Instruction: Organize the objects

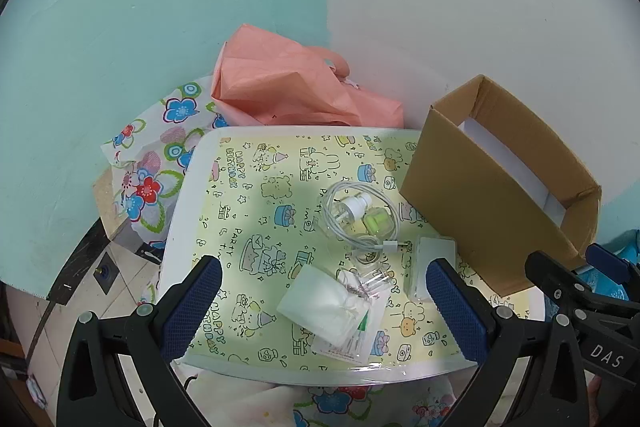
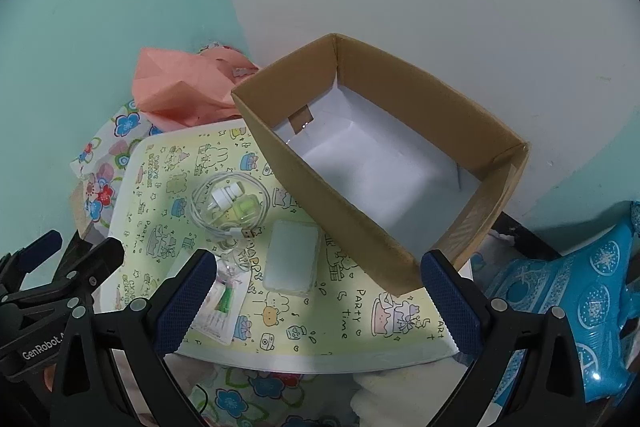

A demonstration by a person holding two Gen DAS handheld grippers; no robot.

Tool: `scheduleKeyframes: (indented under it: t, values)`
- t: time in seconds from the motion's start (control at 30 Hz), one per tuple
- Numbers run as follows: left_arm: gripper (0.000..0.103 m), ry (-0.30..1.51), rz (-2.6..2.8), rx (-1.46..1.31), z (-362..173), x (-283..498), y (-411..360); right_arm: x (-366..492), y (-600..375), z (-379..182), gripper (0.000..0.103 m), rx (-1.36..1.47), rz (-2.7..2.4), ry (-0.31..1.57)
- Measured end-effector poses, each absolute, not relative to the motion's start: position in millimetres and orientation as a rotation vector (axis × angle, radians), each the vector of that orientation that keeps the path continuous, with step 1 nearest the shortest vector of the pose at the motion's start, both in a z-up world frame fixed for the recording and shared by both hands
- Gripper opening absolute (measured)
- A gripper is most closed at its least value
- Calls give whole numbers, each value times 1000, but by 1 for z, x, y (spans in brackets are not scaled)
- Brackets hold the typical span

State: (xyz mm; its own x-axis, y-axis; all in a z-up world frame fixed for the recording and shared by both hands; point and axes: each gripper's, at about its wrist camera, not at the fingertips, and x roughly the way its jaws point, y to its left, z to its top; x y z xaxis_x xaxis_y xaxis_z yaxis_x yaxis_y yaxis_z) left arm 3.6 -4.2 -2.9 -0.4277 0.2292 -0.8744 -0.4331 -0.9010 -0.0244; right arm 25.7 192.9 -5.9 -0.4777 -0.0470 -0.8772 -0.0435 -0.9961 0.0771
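A small table (image 1: 256, 155) (image 2: 360, 311) with a yellow party-print top holds a coiled white cable (image 1: 362, 217) (image 2: 228, 205) around a clear bottle with a white cap (image 1: 356, 205) (image 2: 226, 195). Nearer lie a pale green pouch (image 1: 320, 303), a clear packet (image 1: 352, 339) (image 2: 218, 311) and a pale rectangular case (image 1: 434, 265) (image 2: 294, 261). An open cardboard box (image 1: 500, 183) (image 2: 384, 163) stands at the right, empty inside. My left gripper (image 1: 324, 307) is open above the pouch. My right gripper (image 2: 316, 307) is open above the table's near side, by the case.
A pink paper bag (image 1: 288, 87) (image 2: 180, 87) and floral cloth (image 1: 152, 167) (image 2: 100, 167) lie behind and left of the table. A blue patterned bag (image 2: 580, 287) sits at the right. Walls close in behind. The other gripper's body shows at each view's edge.
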Motion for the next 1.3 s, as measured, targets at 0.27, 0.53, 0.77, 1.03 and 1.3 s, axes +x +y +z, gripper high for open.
scheduleKeyframes:
  t: [0.27,0.53,0.77,1.03,1.3]
  values:
    - [103,302,2324,-1383,-3,3,-4,25,190,-6,103,1616,-2695,-103]
    - [103,321,2262,-1352,-2,4,-3,24,192,-7,103,1623,-2691,-103]
    - [103,334,2242,-1340,-2,5,-1,24,198,-6,103,1615,-2698,-128]
    - [103,366,2148,-1304,-3,3,0,24,203,-6,103,1621,-2689,-176]
    - [103,438,2046,-1281,-7,0,-1,23,208,-8,103,1642,-2680,-220]
